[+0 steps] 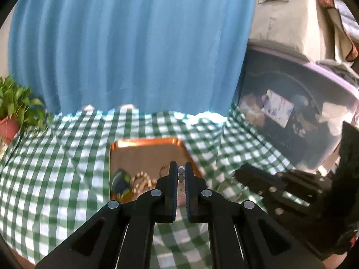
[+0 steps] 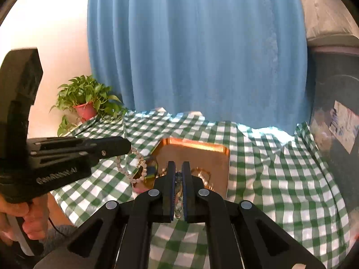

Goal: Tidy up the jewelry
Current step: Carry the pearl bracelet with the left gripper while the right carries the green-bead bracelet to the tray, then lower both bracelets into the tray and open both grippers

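Black linkage arms fill the lower part of each wrist view, converging on the claw tips.

Left claw (image 1: 181, 170): jaws nearly closed, with a strand of pale beads (image 1: 180, 180) pinched in the narrow gap. In the right wrist view this claw (image 2: 128, 146) enters from the left, held roughly level, and a pale bead necklace (image 2: 134, 168) hangs from its tip in a loop that reaches down to the near left corner of the tray. The person's left hand (image 2: 33, 219) grips the handle low at the left edge, fingers wrapped around it.

Right claw (image 2: 178, 172): jaws nearly closed on a string of clear beads (image 2: 178, 192) running back between the pads. In the left wrist view its body appears as a dark, blurred shape (image 1: 269, 186) low over the cloth to the right of the tray.

Copper tray (image 1: 143, 150) lies flat on a green-checked cloth (image 1: 56, 157) covering the tabletop. On the tray: a tan beaded piece (image 1: 143, 181), a dark blue and green item (image 1: 121, 180) at the near left, a small ring-shaped piece (image 1: 163, 169), and a gold-toned chain (image 2: 203, 174) just right of the right claw tips.

Beyond: blue curtain (image 1: 134, 44), potted plant (image 2: 87, 103) in a red pot at far left, clear storage bin (image 1: 303, 116) at right, contents indistinct.
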### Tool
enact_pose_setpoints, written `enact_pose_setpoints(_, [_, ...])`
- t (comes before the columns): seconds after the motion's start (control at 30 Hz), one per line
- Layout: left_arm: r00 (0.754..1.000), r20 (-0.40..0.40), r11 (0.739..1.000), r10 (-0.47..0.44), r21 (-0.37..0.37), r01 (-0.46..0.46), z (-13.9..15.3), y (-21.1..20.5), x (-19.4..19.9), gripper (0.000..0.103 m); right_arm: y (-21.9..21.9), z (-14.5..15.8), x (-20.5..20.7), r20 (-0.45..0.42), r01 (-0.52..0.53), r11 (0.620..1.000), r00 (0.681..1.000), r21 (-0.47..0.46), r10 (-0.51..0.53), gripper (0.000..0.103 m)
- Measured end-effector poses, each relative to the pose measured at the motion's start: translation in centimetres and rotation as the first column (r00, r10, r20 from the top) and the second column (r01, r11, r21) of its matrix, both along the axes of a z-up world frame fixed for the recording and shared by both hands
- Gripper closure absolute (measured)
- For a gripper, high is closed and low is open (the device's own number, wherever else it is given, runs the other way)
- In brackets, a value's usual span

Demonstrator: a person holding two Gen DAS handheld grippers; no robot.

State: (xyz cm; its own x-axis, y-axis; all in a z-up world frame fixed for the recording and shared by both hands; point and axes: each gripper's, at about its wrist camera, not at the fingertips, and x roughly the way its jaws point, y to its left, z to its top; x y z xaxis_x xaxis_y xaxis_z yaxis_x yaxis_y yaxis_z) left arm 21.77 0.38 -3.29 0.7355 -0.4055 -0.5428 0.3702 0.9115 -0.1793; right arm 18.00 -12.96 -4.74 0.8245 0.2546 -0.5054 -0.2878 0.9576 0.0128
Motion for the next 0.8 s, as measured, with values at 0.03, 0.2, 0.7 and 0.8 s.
enact_pose_setpoints(0.03, [1.0, 0.004, 1.0, -0.004, -0.013, 0.004, 0.3, 0.1, 0.3, 0.097, 0.1, 0.1, 0.5, 0.004, -0.003, 1.0, 1.0, -0.006, 0.003, 0.099])
enact_pose_setpoints(0.2, [0.999, 0.015, 0.998, -0.034, -0.057, 0.035, 0.9, 0.1, 2.6, 0.097, 0.4, 0.1, 2.8, 0.008, -0.019, 0.999, 1.0, -0.027, 0.019, 0.099])
enact_pose_setpoints(0.7, [0.997, -0.056, 0.995, -0.059, -0.089, 0.054, -4.3, -0.9, 9.4, 0.097, 0.5, -3.5, 9.0, -0.045, -0.031, 0.999, 0.999, -0.02, 0.03, 0.099])
enact_pose_setpoints(0.8, [0.994, -0.103, 0.995, -0.047, -0.09, 0.037, -6.6, -0.9, 10.6, 0.097, 0.3, -5.0, 10.0, -0.077, -0.025, 1.0, 0.997, -0.013, 0.024, 0.099])
